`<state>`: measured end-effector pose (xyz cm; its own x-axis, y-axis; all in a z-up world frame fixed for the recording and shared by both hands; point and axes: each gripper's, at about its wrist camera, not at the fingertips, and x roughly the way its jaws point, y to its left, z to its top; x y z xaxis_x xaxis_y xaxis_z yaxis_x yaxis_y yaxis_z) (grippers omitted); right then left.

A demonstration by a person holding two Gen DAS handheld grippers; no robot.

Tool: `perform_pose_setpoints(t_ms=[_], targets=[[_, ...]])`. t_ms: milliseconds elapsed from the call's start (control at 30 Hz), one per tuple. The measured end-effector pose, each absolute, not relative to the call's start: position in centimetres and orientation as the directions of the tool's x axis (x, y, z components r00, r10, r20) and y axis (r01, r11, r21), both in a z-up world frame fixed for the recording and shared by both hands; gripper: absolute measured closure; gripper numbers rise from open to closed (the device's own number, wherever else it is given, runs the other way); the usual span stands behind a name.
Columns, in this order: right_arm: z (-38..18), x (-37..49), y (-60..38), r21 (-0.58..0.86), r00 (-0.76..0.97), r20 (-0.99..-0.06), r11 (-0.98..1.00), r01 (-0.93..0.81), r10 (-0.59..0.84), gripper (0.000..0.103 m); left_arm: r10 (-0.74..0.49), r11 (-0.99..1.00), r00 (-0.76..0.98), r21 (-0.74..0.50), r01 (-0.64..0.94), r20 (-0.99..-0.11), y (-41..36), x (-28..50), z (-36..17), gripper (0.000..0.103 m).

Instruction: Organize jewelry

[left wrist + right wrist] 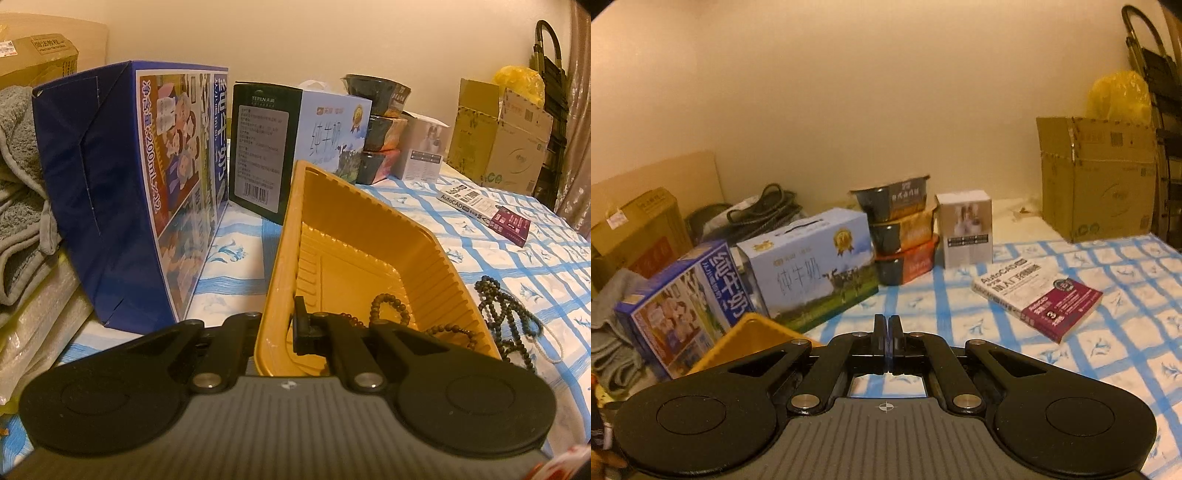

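Observation:
A yellow plastic tray (369,229) sits tilted on the blue-checked cloth. My left gripper (280,326) is shut on its near left wall, one finger inside and one outside. A brown bead bracelet (388,310) lies in the tray's near end. To the right of the tray, a dark bead necklace (506,314) lies heaped on the cloth with a pale strand (554,347) beside it. My right gripper (888,332) is held above the cloth, shut with nothing between its fingers. In the right wrist view, a corner of the yellow tray (757,336) shows at lower left.
A blue milk carton (122,192) stands just left of the tray, with a black box (258,147) and a pale milk box (332,133) behind it. Stacked bowls (901,236), a white box (966,229), a book (1041,295) and a cardboard box (1097,181) lie further back.

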<state>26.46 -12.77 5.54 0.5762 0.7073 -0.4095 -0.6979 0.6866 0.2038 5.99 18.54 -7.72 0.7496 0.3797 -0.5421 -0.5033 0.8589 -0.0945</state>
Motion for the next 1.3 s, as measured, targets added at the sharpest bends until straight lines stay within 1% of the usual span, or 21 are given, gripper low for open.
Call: perform_pose_setpoints(t_ms=[67, 133, 167, 200, 233, 367, 500, 567, 667, 833, 1033, 1067, 1100, 1133, 1167, 1200, 1233, 1267, 1300], targets=[[4.9, 26.9, -12.8, 0.243, 0.56, -0.45, 0.699, -0.673, 0.696, 0.101, 0.379, 0.859, 0.751, -0.095, -0.502, -0.54, 18.5, 5.9, -7.7, 0.098], [3.1, 27.4, -12.5, 0.262, 0.532, -0.51, 0.71, -0.653, 0.677, 0.087, 0.379, 0.859, 0.751, -0.096, -0.503, -0.541, 18.5, 5.9, -7.7, 0.098], [1.7, 27.6, -12.3, 0.27, 0.515, -0.542, 0.718, -0.642, 0.664, 0.059, 0.378, 0.859, 0.751, -0.098, -0.503, -0.541, 18.5, 5.8, -7.8, 0.098], [0.4, 27.7, -12.2, 0.284, 0.503, -0.56, 0.723, -0.63, 0.658, 0.033, 0.377, 0.859, 0.751, -0.099, -0.503, -0.542, 18.5, 5.8, -7.8, 0.098], [-0.9, 27.7, -12.1, 0.292, 0.498, -0.57, 0.728, -0.62, 0.653, 0.031, 0.377, 0.858, 0.75, -0.099, -0.503, -0.543, 18.6, 5.8, -7.8, 0.098], [-6.2, 28.6, -10.4, 0.257, 0.444, -0.654, 0.731, -0.632, 0.613, 0.031, 0.375, 0.857, 0.745, -0.1, -0.505, -0.552, 18.8, 5.9, -7.9, 0.098], [-9.6, 31.2, -8.7, 0.211, 0.426, -0.688, 0.723, -0.658, 0.588, 0.03, 0.374, 0.858, 0.741, -0.095, -0.505, -0.558, 18.9, 6.1, -8.0, 0.098], [-10.9, 32.7, -8.3, 0.218, 0.405, -0.694, 0.71, -0.67, 0.595, 0.029, 0.376, 0.856, 0.736, -0.093, -0.508, -0.563, 19.0, 6.2, -8.0, 0.098], [-12.2, 34.6, -7.5, 0.218, 0.392, -0.7, 0.7, -0.68, 0.598, 0.029, 0.377, 0.855, 0.73, -0.089, -0.511, -0.57, 19.1, 6.3, -8.1, 0.098], [-13.9, 36.2, -6.6, 0.294, 0.324, -0.698, 0.668, -0.684, 0.638, 0.029, 0.376, 0.855, 0.727, -0.088, -0.512, -0.574, 19.2, 6.4, -8.2, 0.098], [-14.3, 33.2, -5.2, 0.219, 0.272, -0.721, 0.582, -0.783, 0.637, 0.029, 0.375, 0.854, 0.728, -0.091, -0.512, -0.574, 19.3, 6.4, -8.3, 0.098], [-14.4, 32.2, -4.9, 0.172, 0.286, -0.728, 0.571, -0.803, 0.623, 0.031, 0.375, 0.854, 0.728, -0.092, -0.512, -0.574, 19.3, 6.5, -8.3, 0.098], [-14.5, 31.3, -4.6, 0.124, 0.305, -0.733, 0.56, -0.819, 0.608, 0.04, 0.375, 0.853, 0.728, -0.093, -0.513, -0.574, 19.3, 6.5, -8.3, 0.098], [-14.7, 30.6, -4.4, 0.082, 0.329, -0.733, 0.557, -0.826, 0.596, 0.043, 0.375, 0.853, 0.728, -0.094, -0.513, -0.574, 19.3, 6.5, -8.3, 0.098], [-14.8, 30.2, -4.3, 0.067, 0.344, -0.73, 0.563, -0.823, 0.59, 0.049, 0.375, 0.853, 0.729, -0.094, -0.513, -0.573, 19.3, 6.5, -8.3, 0.098], [-14.8, 30.2, -4.4, 0.078, 0.349, -0.727, 0.576, -0.814, 0.592, 0.058, 0.374, 0.853, 0.729, -0.095, -0.513, -0.573, 19.3, 6.4, -8.3, 0.098], [-14.8, 30.2, -4.4, 0.085, 0.358, -0.725, 0.592, -0.801, 0.589, 0.063, 0.374, 0.853, 0.729, -0.095, -0.513, -0.573, 19.3, 6.5, -8.3, 0.098], [-14.8, 30.3, -4.4, 0.091, 0.368, -0.724, 0.61, -0.787, 0.583, 0.073, 0.374, 0.853, 0.729, -0.095, -0.513, -0.573, 19.3, 6.5, -8.3, 0.098], [-14.8, 30.6, -4.3, 0.095, 0.375, -0.725, 0.623, -0.776, 0.577, 0.079, 0.375, 0.853, 0.729, -0.095, -0.513, -0.573, 19.3, 6.5, -8.3, 0.098]])
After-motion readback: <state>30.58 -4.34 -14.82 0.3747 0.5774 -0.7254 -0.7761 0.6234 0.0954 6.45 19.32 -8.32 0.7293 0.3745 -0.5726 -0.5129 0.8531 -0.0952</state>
